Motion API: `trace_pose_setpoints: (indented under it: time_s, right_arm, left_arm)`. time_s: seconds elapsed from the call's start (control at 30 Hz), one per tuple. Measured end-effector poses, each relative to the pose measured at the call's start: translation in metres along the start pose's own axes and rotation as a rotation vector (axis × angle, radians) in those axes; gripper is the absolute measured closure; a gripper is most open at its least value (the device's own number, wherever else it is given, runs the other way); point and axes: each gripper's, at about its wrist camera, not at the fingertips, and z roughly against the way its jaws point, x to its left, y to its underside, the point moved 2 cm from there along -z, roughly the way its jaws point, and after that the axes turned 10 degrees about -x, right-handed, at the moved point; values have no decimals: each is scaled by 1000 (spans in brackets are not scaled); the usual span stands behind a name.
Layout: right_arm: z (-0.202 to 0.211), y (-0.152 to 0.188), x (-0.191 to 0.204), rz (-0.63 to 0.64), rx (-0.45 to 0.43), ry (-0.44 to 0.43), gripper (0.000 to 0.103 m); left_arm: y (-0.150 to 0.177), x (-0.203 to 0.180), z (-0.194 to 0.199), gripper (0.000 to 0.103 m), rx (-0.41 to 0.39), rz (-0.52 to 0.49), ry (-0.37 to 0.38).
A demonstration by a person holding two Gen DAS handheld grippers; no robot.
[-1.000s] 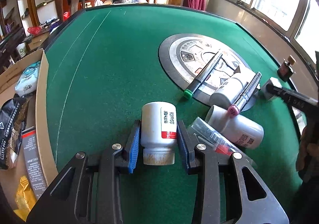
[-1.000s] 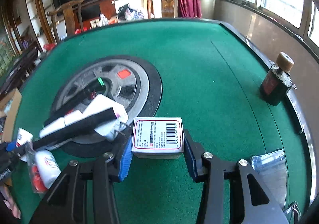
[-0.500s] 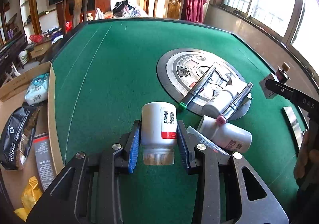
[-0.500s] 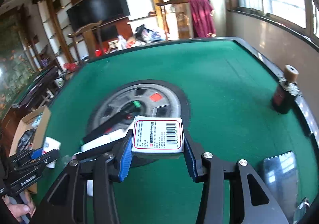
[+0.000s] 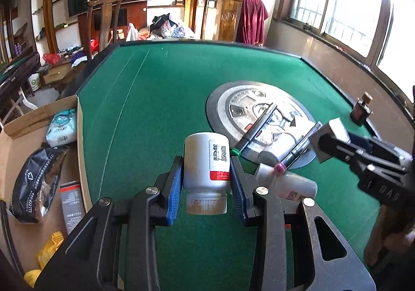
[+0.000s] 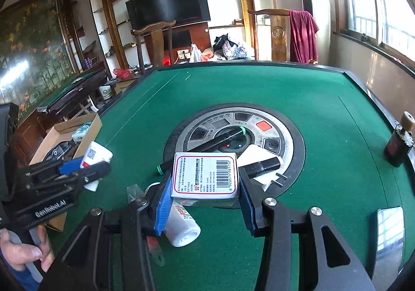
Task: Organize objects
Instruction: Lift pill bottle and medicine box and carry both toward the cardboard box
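Here the left gripper (image 5: pixel 206 188) has its blue pads pressed against a white bottle (image 5: pixel 206 162), held above the green table (image 5: pixel 160 99) beside the cardboard box (image 5: pixel 15 140). The right gripper (image 6: pixel 205 203) clamps a small barcoded box (image 6: pixel 206 175), lifted over the markers (image 6: pixel 225 139) and a fallen bottle (image 6: pixel 181 226) near the round centre panel (image 6: pixel 285 135).
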Motion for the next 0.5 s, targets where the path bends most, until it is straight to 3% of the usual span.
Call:
trace_pose_setpoints:
  time_s: [0.33,0.5]
  right_arm:
    - [4,-3,10,-30,-14,-39,57]
    - [9,-14,37,-40,-22,-98,57]
  left_arm:
    - [-17,24,43,69,-66,111,48]
    - [-22,53,73,69,-76,163,56]
